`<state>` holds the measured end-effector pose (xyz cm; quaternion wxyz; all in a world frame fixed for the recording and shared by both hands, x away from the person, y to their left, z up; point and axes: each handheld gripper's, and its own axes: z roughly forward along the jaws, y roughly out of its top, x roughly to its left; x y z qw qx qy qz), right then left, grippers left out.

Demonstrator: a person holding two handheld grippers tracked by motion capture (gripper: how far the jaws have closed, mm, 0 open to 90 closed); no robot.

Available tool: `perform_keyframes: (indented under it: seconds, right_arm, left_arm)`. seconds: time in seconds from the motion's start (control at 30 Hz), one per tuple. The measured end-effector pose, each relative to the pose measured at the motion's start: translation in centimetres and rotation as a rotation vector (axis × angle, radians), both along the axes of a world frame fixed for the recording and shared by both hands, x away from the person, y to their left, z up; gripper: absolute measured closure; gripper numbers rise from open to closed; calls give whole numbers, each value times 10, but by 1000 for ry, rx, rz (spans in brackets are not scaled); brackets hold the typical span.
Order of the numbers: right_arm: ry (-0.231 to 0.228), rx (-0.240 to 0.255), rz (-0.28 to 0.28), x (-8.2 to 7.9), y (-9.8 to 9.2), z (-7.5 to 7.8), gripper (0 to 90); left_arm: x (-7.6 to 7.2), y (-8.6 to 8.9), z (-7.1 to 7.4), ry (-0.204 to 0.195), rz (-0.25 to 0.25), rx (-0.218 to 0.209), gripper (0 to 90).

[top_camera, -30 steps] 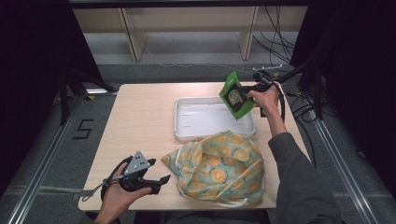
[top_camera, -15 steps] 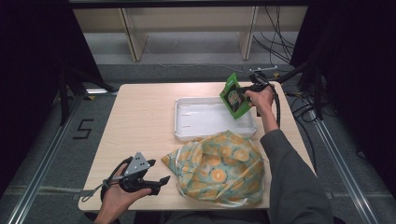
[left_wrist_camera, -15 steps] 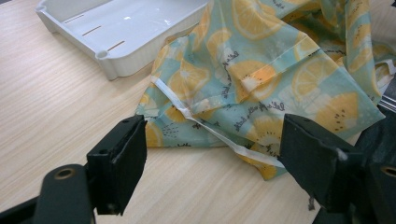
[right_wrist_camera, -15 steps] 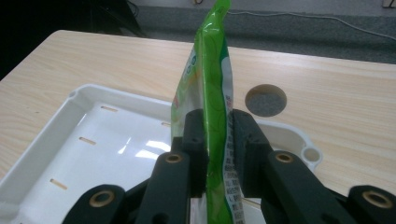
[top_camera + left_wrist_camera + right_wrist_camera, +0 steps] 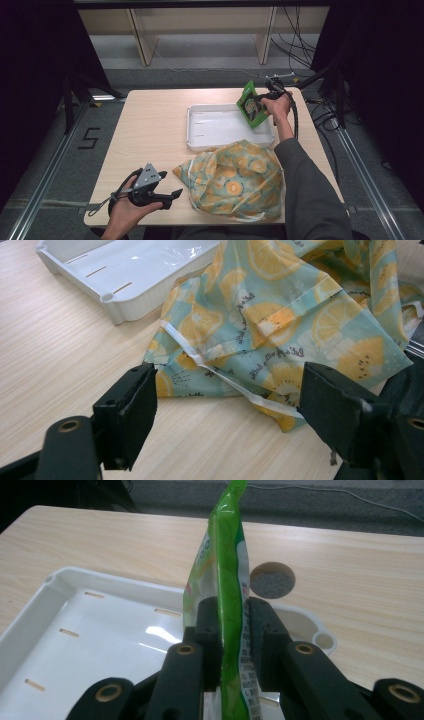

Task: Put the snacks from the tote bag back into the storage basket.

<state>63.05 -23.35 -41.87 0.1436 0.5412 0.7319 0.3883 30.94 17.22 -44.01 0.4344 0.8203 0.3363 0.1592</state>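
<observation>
A green snack packet hangs over the right end of the white tray. My right gripper is shut on it, both pads pressing its sides. A cloth bag printed with lemon slices lies crumpled at the table's front, just below the tray. My left gripper rests at the front left with its jaws wide open, pointing at the bag's near edge and white drawstring, nothing between them.
The tray holds nothing inside. A round grey hole cover sits in the tabletop beyond the tray. Bare wood spreads over the table's left half. Cables run off the back right corner.
My right gripper has come down a little and shifted left with the packet, closer over the tray's right end. The left gripper has stayed put.
</observation>
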Motion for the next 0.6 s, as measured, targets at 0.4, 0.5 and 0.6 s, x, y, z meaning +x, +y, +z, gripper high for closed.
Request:
perform_keyframes:
  seconds: [0.4,0.5,0.6]
  right_arm:
    - [13,28,-13,4,1,-8,769]
    - [-14,8,-17,5,0,-9,768]
    - [-2,19,-28,4,1,-10,764]
  left_arm:
    - [-1,-1,0,-3,-1,13,231]
    - [-1,-1,0,-2,2,12,231]
    - [-1,-1,1,-3,2,11,231]
